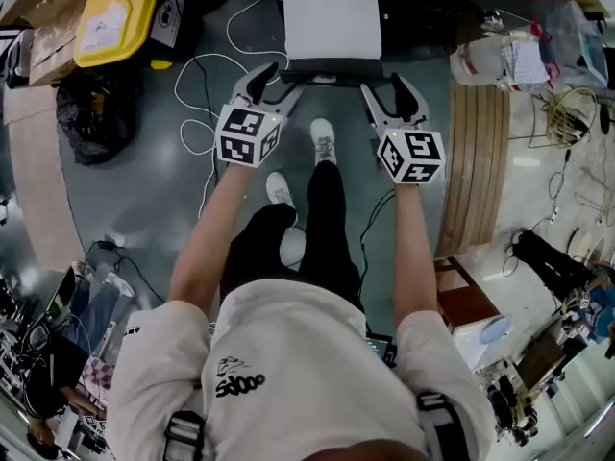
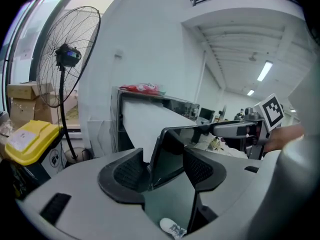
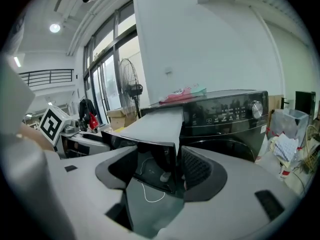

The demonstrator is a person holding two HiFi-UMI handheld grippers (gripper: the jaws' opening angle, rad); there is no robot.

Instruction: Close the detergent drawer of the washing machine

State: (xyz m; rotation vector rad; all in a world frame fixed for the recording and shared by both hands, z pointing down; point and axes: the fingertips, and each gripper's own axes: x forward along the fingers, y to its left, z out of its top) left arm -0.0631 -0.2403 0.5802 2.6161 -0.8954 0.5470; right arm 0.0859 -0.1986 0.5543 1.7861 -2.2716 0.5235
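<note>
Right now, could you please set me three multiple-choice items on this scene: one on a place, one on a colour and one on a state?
1. In the head view, where does the yellow-lidded plastic bin stand?
A. Left of the black front-loading washing machine
B. On top of it
C. Right of it

2. What colour is the front panel of the long pale detergent drawer?
A. Red
B. Glossy black
C. Yellow

3. How does the detergent drawer stand?
A. Shut flush
B. Taken off and lying on the floor
C. Pulled out, its front panel between the open jaws of the left tool and the right tool

Answers:
1 A: the bin sits at the upper left, beside the machine.
2 B: both gripper views show a dark, mirroring panel.
3 C: the pale slab juts from the machine, and each tool straddles one end of the panel.
</note>
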